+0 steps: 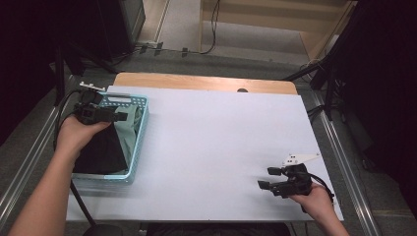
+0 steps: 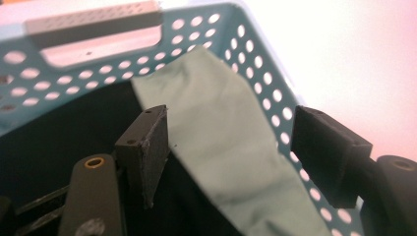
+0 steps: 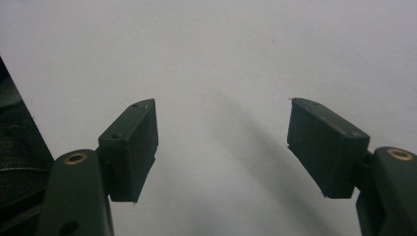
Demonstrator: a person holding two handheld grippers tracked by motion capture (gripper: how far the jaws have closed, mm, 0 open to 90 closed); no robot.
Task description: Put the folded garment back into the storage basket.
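**Left hand-held gripper over the basket, green cloth straight ahead**

Starting at the left: the left hand-held gripper point(image 1: 123, 117) hangs over the far end of the teal basket point(image 1: 139, 142), jaws spread and nothing pinched between them. In the left gripper view the pale green cloth point(image 2: 231, 147) lies right in front of that gripper point(image 2: 236, 147) and a little below it, running as a long strip from the basket's far wall back toward the camera and passing through the gap between the two pads without either pad pressing on it. Its long axis runs roughly along the gripper's own line of sight, hugging the perforated side wall on the right-hand pad's side. Dark cloth point(image 1: 101, 150) fills the rest of the basket, beneath and to the near side of the gripper.

This hand is clearly the nearer one; a grab looks like a short dip down and a squeeze.

Across the bare white table point(image 1: 211, 147), the right hand-held gripper point(image 1: 268, 179) sits well away from the basket, jaws spread wide over empty table, holding nothing.

No brand, label or readable writing anywhere.
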